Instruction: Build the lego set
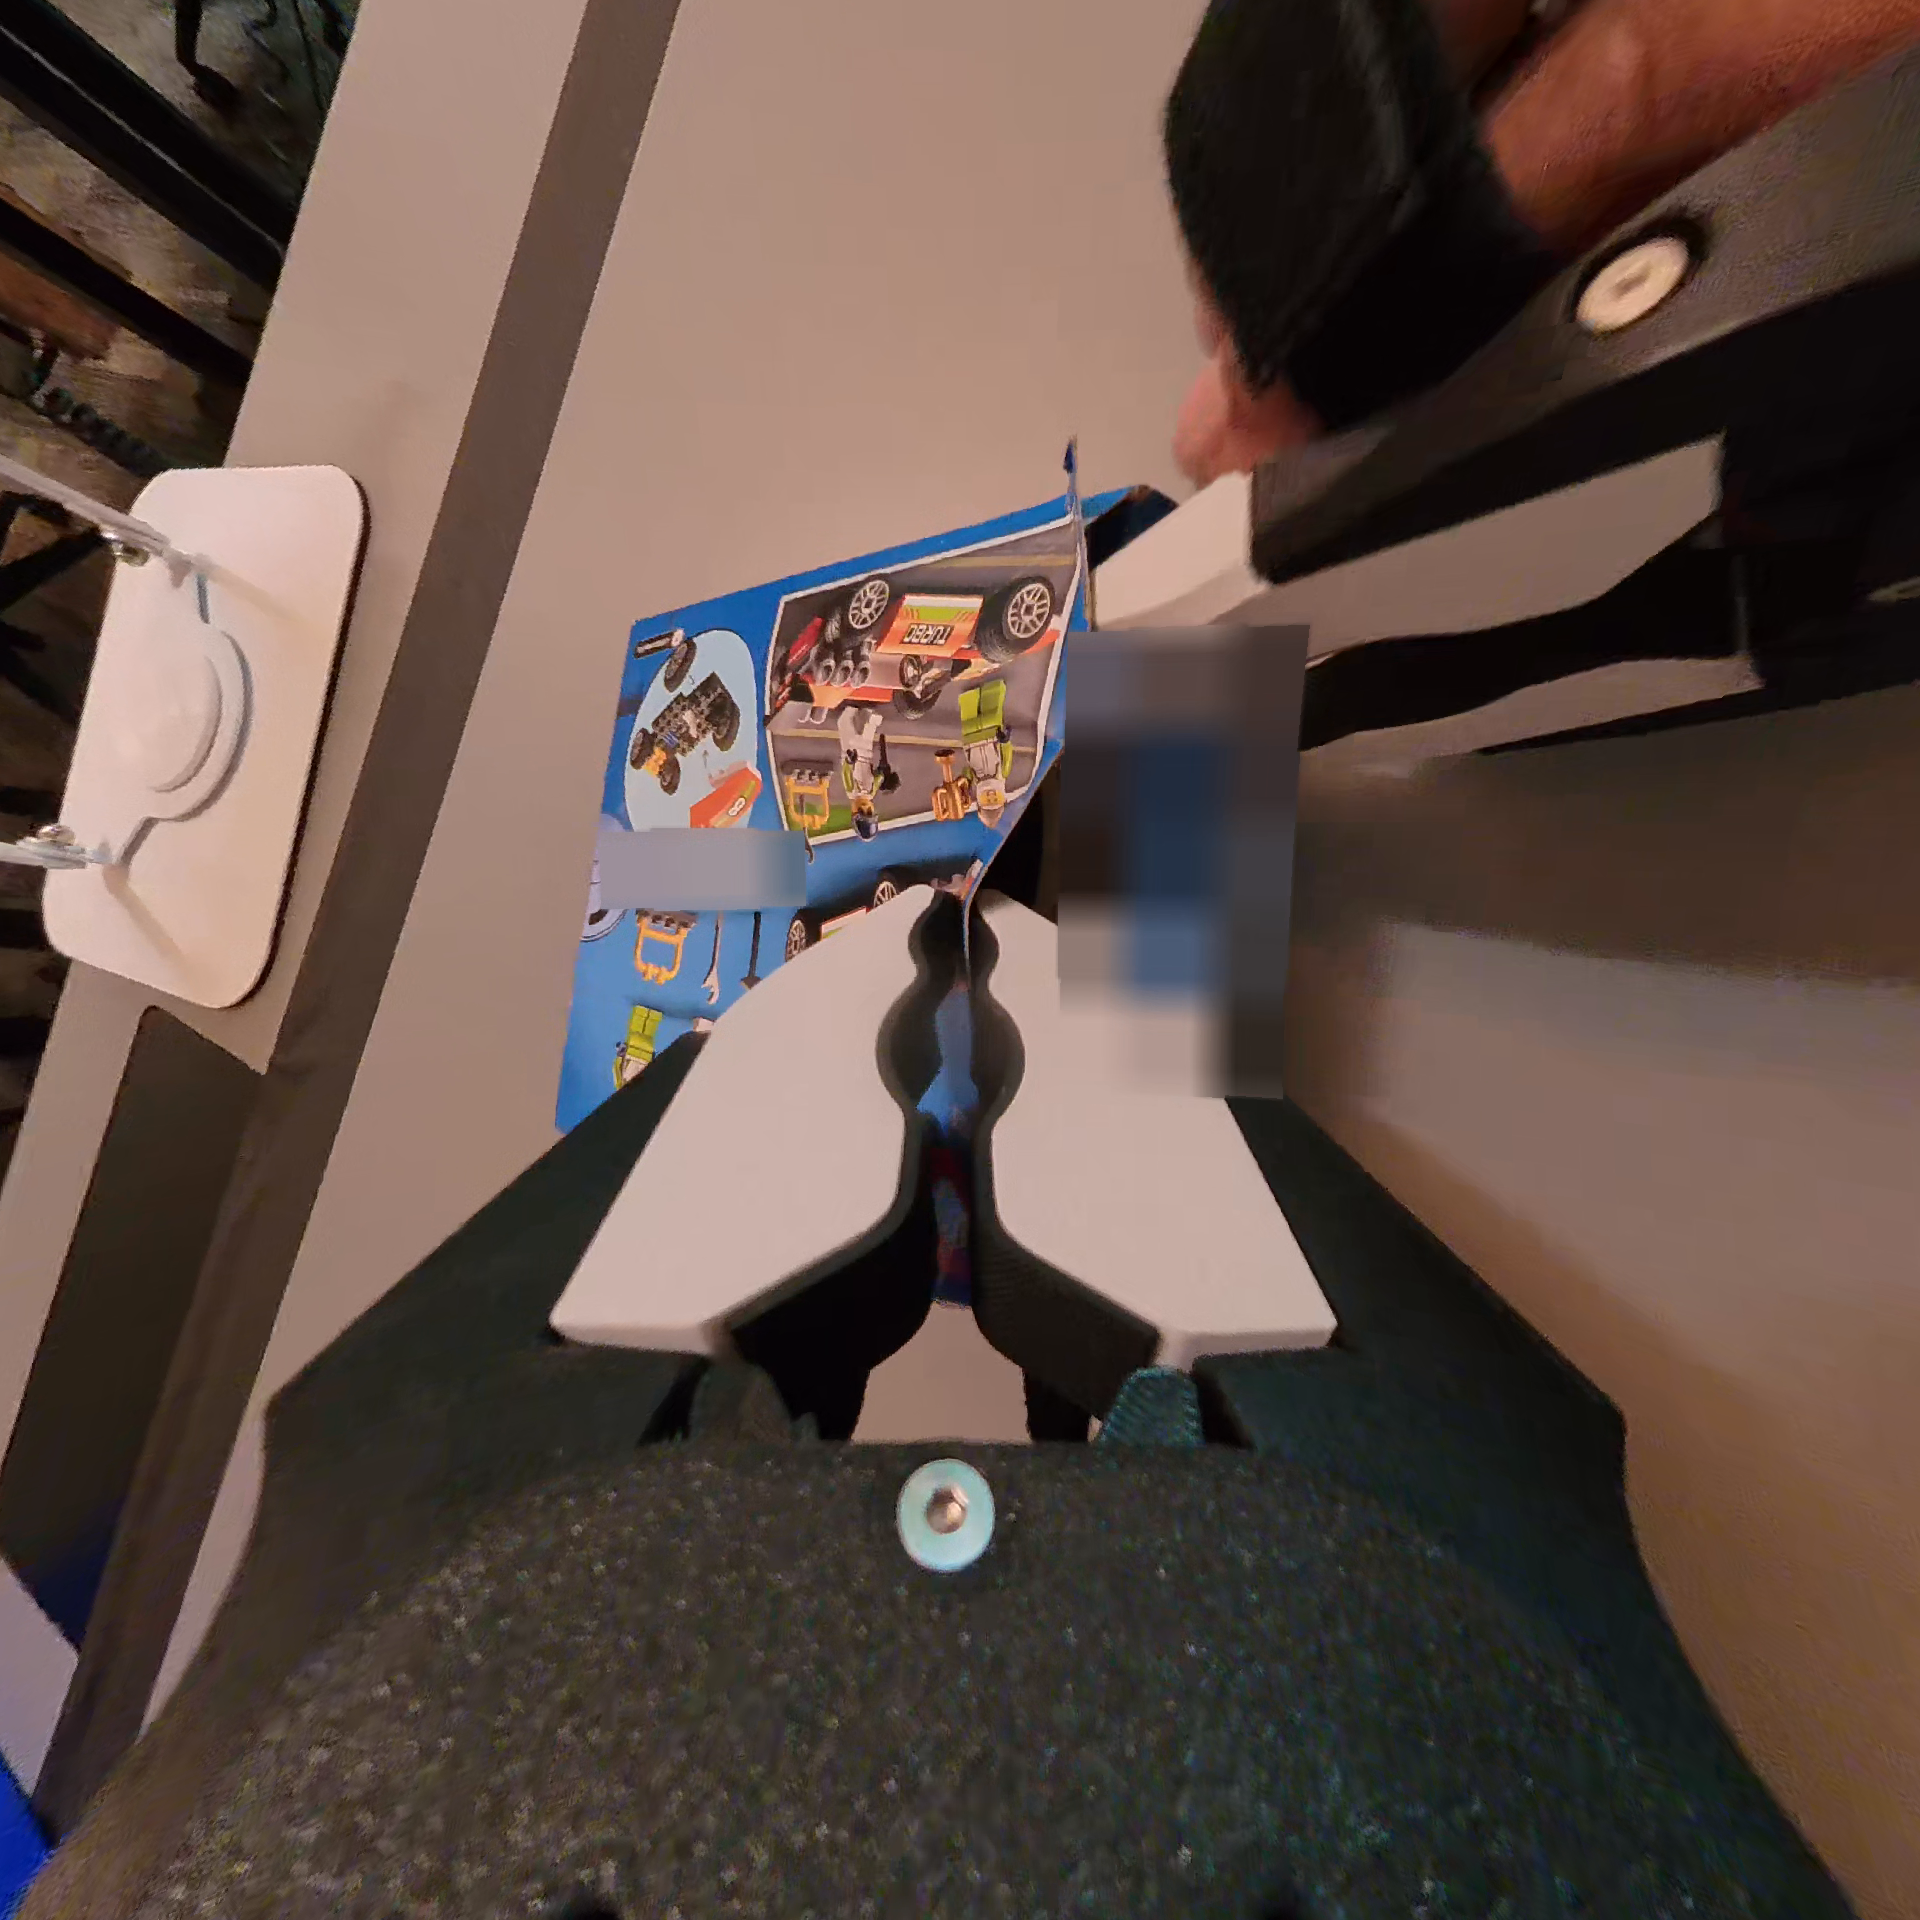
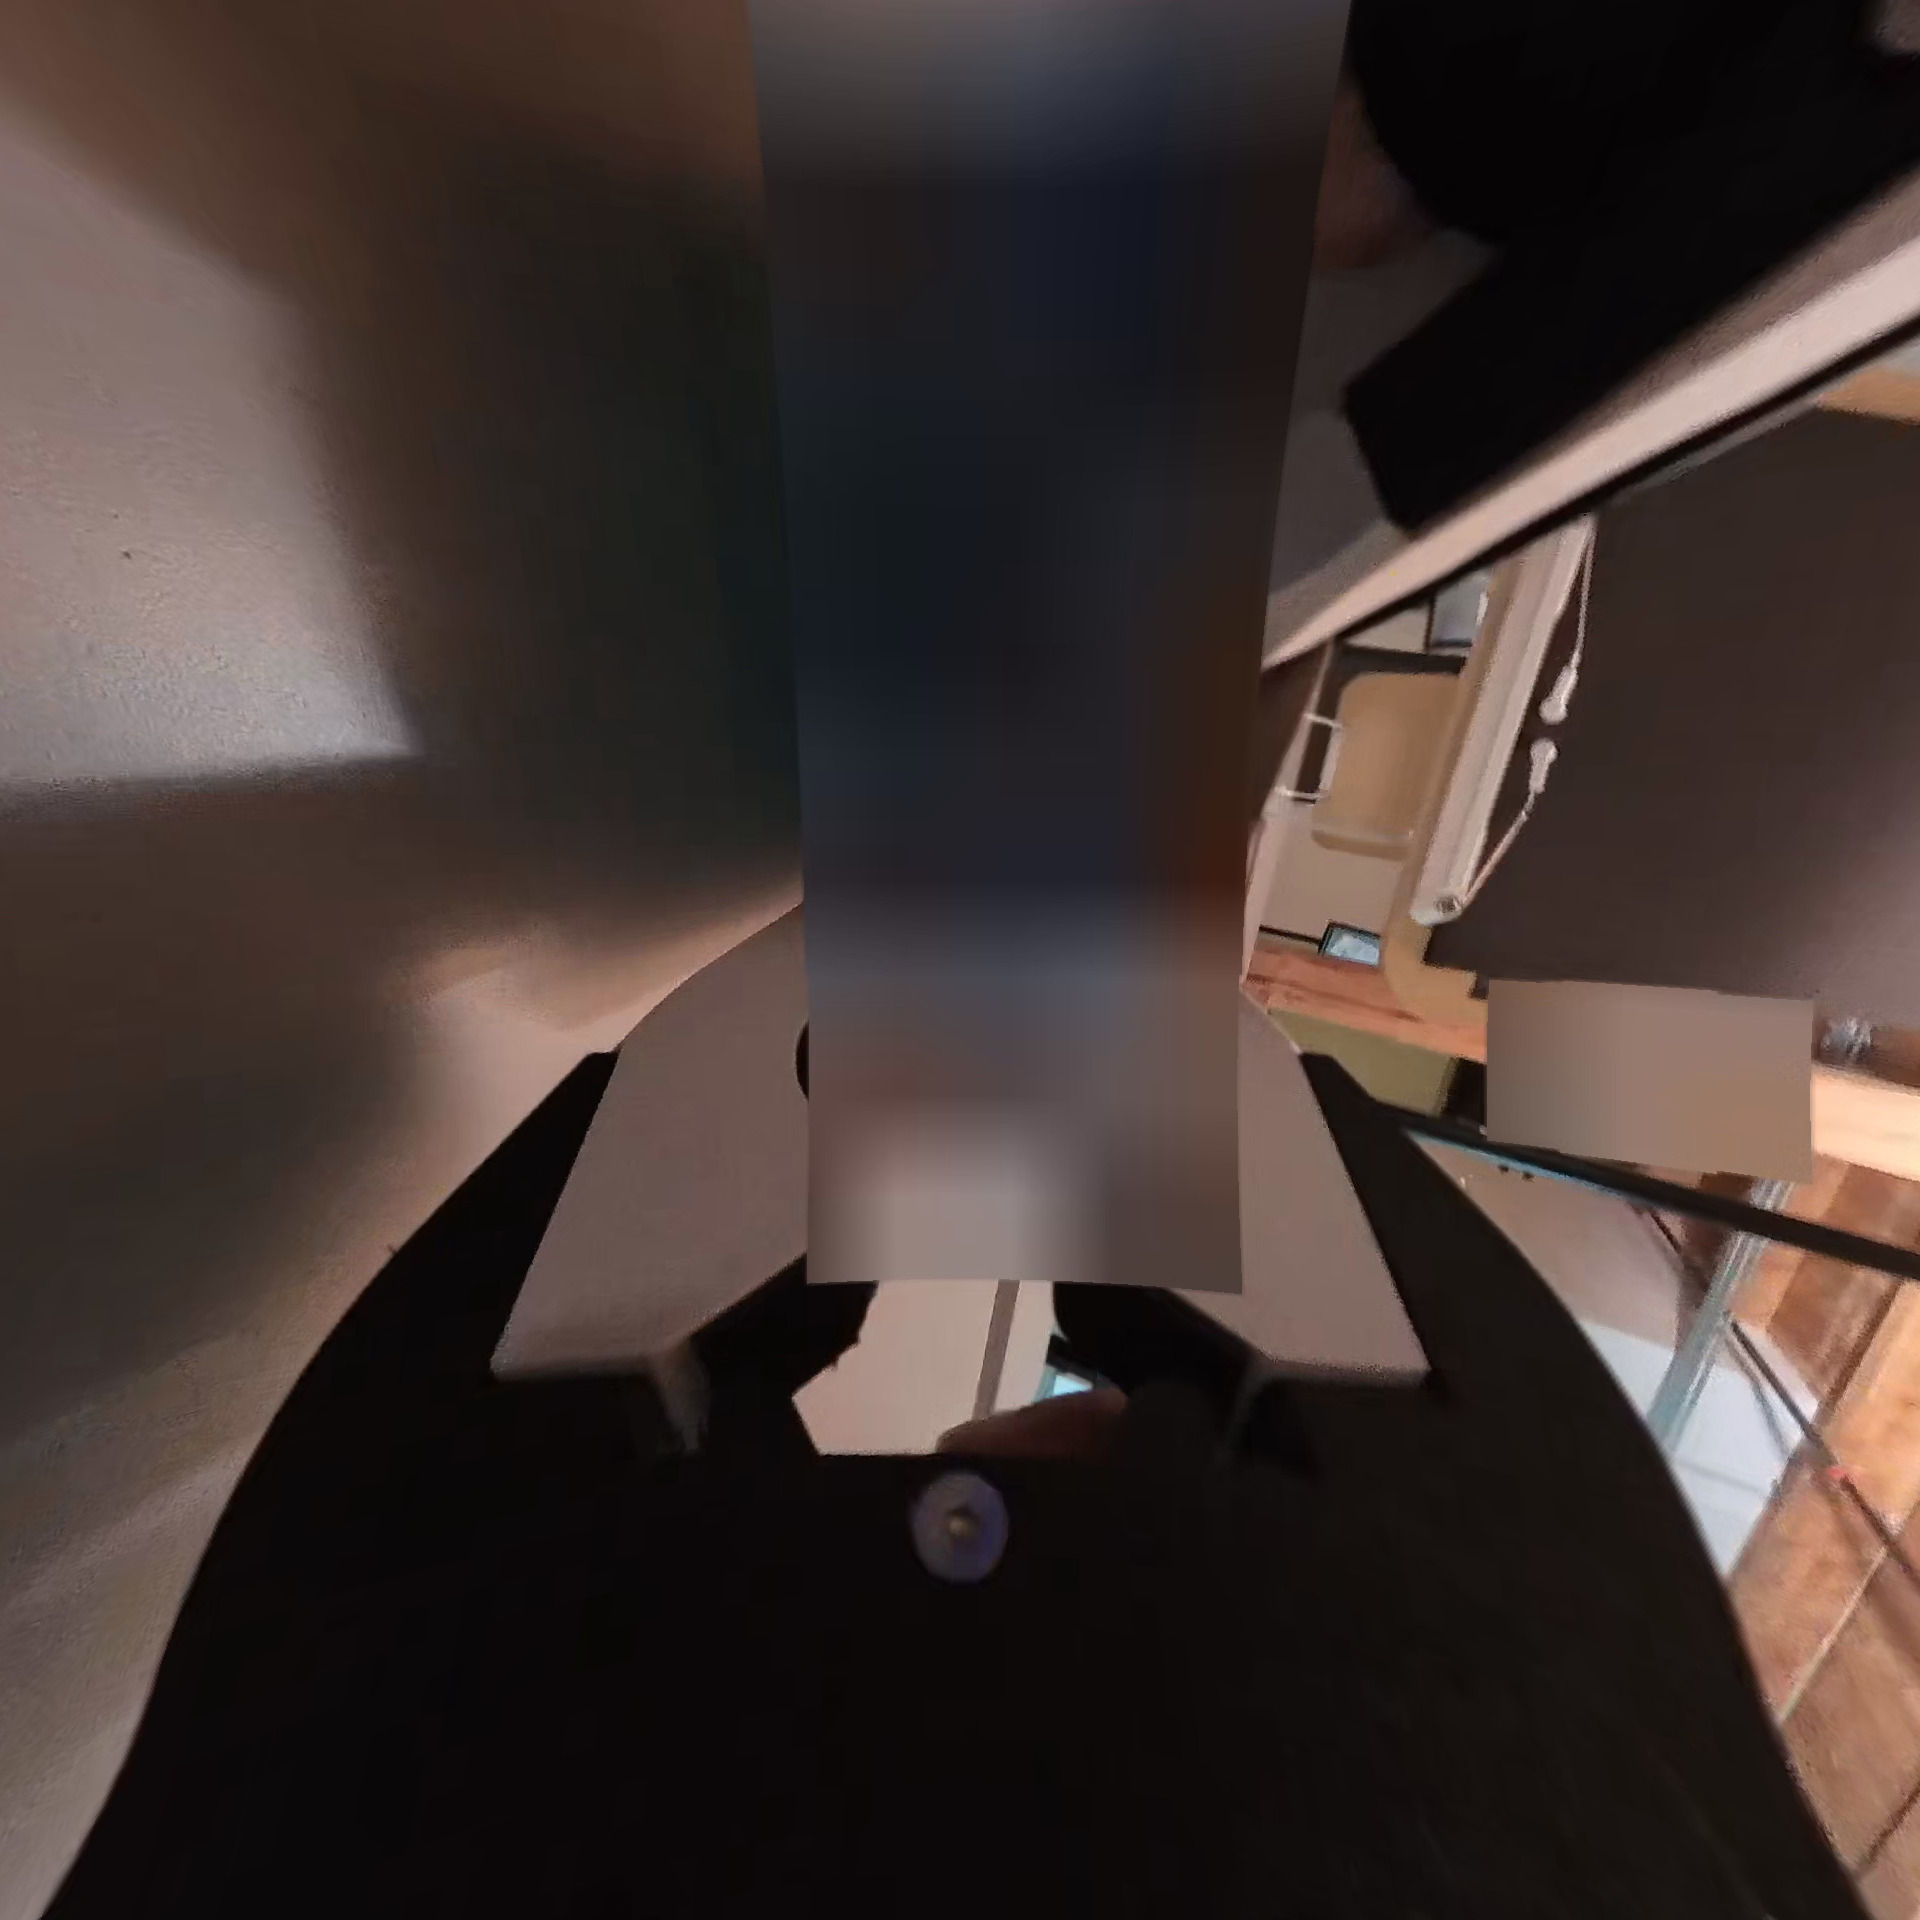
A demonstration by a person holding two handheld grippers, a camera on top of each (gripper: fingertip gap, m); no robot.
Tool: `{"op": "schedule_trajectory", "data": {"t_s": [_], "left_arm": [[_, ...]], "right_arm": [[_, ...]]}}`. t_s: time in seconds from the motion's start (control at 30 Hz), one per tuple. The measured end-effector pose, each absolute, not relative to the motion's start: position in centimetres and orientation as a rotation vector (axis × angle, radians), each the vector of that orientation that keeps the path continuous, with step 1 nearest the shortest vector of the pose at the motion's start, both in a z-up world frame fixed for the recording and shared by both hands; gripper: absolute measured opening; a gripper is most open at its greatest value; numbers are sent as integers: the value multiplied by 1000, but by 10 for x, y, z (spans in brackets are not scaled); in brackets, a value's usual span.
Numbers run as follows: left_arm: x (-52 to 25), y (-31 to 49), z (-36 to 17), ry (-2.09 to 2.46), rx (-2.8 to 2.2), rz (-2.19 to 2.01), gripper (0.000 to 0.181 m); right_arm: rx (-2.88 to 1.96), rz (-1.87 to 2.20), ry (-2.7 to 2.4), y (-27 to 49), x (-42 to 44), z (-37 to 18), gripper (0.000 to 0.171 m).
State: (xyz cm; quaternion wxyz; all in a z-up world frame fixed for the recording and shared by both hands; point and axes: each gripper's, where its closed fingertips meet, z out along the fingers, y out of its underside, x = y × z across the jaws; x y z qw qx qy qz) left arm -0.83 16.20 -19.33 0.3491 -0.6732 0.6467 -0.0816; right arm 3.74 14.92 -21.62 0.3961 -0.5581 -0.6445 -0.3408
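Lego box (image 1: 831,748): blue printed cardboard w/ pics of an orange-and-black race car, minifigures, a chassis and small tools on the panel facing the left wrist cam. Panel bent and torn along its 3 o'clock edge, dark interior showing behind the flap. Held up above the pale grey worktop (image 1: 831,260), centre of left wrist view.

Left gripper (image 1: 951,925): pale grey fingers (image 1: 790,1122) on black mounts, pinched narrow on the box's lower edge, thin blue card running down the wavy slot between them. Pointing toward 12 o'clock.

Right gripper (image 1: 1153,582): entering left wrist view from 2 o'clock, black body, pale finger reaching to the box's upper corner at the torn edge; appears to touch it, but blur patch covers the contact. A person's hand (image 1: 1621,114) in a dark fingerless glove wrapped round its body at 1 o'clock.

Right wrist view: own fingers mostly under a blur patch, so can't tell if wide, narrow or gripping. Worktop edge (image 2: 1558,447) slanting across at 2 o'clock, wood floor (image 2: 1829,1558) at 4 o'clock.

White plate w/ round boss (image 1: 197,727) on the worktop's edge at 9 o'clock in left wrist view, next to a dark grey strip (image 1: 468,499).
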Motion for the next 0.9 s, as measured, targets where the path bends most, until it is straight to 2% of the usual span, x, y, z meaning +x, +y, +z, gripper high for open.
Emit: {"op": "schedule_trajectory", "data": {"t_s": [0.2, 0.33, 0.47, 0.63, 0.9], "left_arm": [[-14, 162, -192, 1677, -1768, -292, 2], [-16, 162, -191, 1651, -1800, -389, 4], [-17, 165, -189, 1640, -1821, -396, 2], [-21, 166, -182, 1567, -1910, -515, 2], [-21, 170, -171, 1479, -2057, -692, 2]], "right_arm": [[-1520, -859, -1784, 155, 26, -227, 27], [-1639, -598, -1837, 146, 19, -229, 22], [-1525, -499, -1819, 145, 14, -222, 17], [-1174, -713, -1750, 142, 4, -207, 4], [-842, -953, -1759, 140, 2, -195, 3]]}}
